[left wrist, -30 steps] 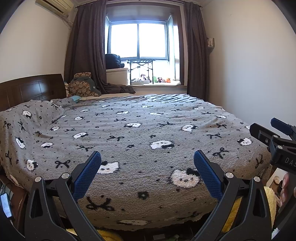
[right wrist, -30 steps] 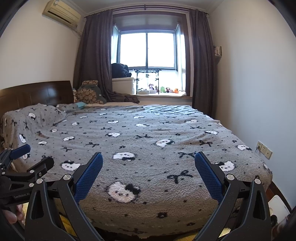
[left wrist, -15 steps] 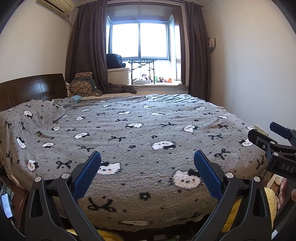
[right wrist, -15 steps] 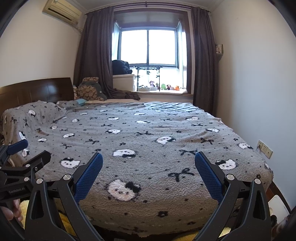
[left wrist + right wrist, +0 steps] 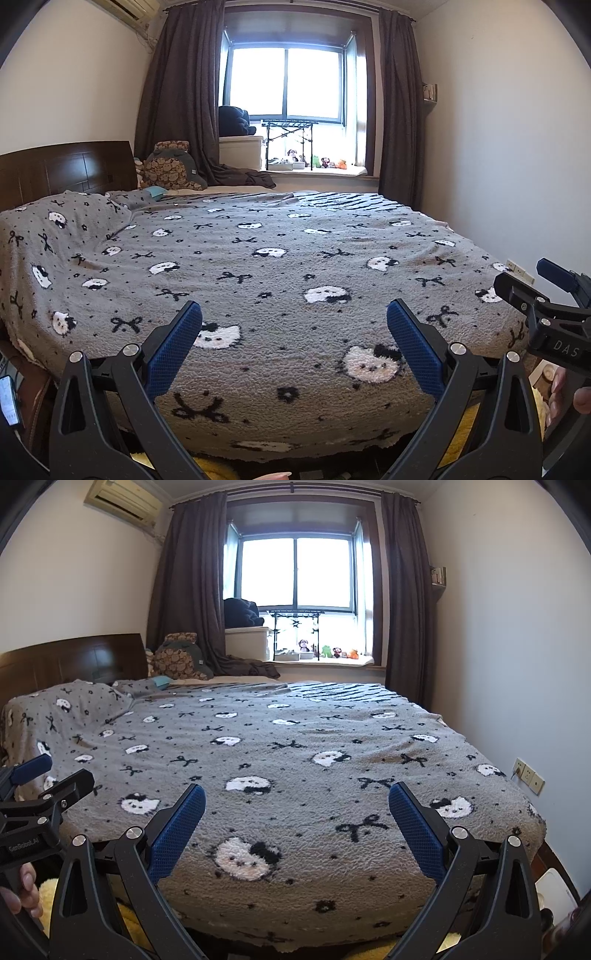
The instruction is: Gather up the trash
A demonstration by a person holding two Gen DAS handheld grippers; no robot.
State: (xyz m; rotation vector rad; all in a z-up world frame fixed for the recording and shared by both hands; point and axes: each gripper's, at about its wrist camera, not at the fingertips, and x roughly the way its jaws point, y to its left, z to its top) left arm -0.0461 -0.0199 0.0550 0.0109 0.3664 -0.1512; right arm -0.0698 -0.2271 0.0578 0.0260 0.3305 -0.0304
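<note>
Your view is filled by the wide bed under a grey fleece blanket patterned with white cat faces and black bows [image 5: 288, 266], which runs from the dark wooden headboard [image 5: 62, 170] on the left to the wall on the right; its near edge and the floor below are cut off by the frame and by your tools, so only scraps of something yellow and fluffy [image 5: 454, 943] show there, and you cannot tell what it is. No trash can be made out on the blanket or elsewhere in either view. The bright window between dark brown curtains [image 5: 295, 572] is blown out, so nothing beyond the glass reads. On the sill, the white storage box [image 5: 245, 642] carries a dark bundle of cloth on top; its inside is hidden. Small toy figures [image 5: 328, 651] stand in a row beside it, too small to identify.

Your left hand-held gripper [image 5: 293, 332] is spread wide with nothing between its blue pads [image 5: 173, 350], and your right hand-held gripper [image 5: 297, 814] is equally wide and bare. Each tool shows at the edge of the other's view, with fingertips [image 5: 557, 391] visible under the right one.

Compared with a second ago, both cameras sit slightly higher and nearer, and the spread of both tools is unchanged.
</note>
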